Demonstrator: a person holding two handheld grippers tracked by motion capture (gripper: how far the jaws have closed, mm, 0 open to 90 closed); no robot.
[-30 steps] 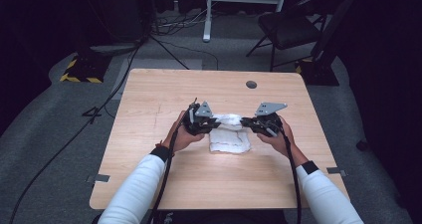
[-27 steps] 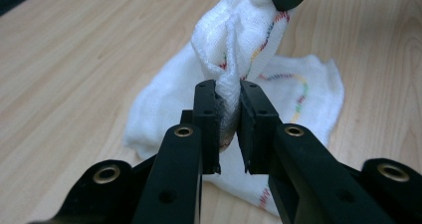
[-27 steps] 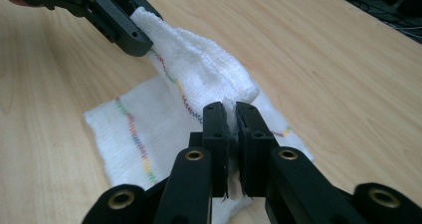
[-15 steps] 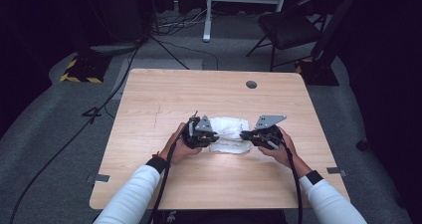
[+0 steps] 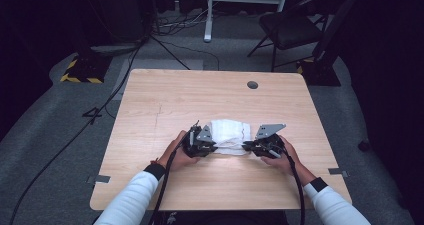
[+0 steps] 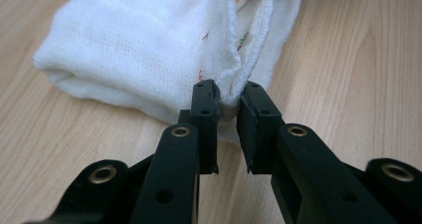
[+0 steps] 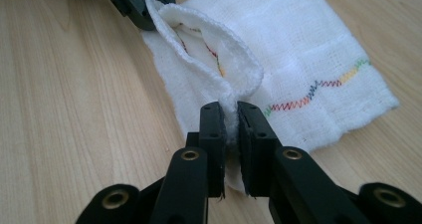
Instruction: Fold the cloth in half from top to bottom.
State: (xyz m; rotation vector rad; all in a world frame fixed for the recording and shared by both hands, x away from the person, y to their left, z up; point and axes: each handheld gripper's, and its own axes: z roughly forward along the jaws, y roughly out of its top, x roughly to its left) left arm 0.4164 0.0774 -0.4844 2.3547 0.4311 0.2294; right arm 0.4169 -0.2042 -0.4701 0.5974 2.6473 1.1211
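Note:
A white gauze cloth with a rainbow zigzag stitch lies folded on the wooden table, slightly right of centre. My left gripper sits at the cloth's near-left corner, shut on the hemmed edge. At the near-right corner my right gripper is shut on the same edge. Between the two, the top layer's hem stands lifted in a loop. The left gripper's fingertips appear at the top of the right gripper view.
A round grommet hole marks the table's far side. Beyond the table stand a dark chair and a white stand, with cables on the grey floor. Bare tabletop surrounds the cloth.
Both grippers have come toward the table's near edge, drawing the cloth's near hem with them. The cloth now sits a little closer to the person.

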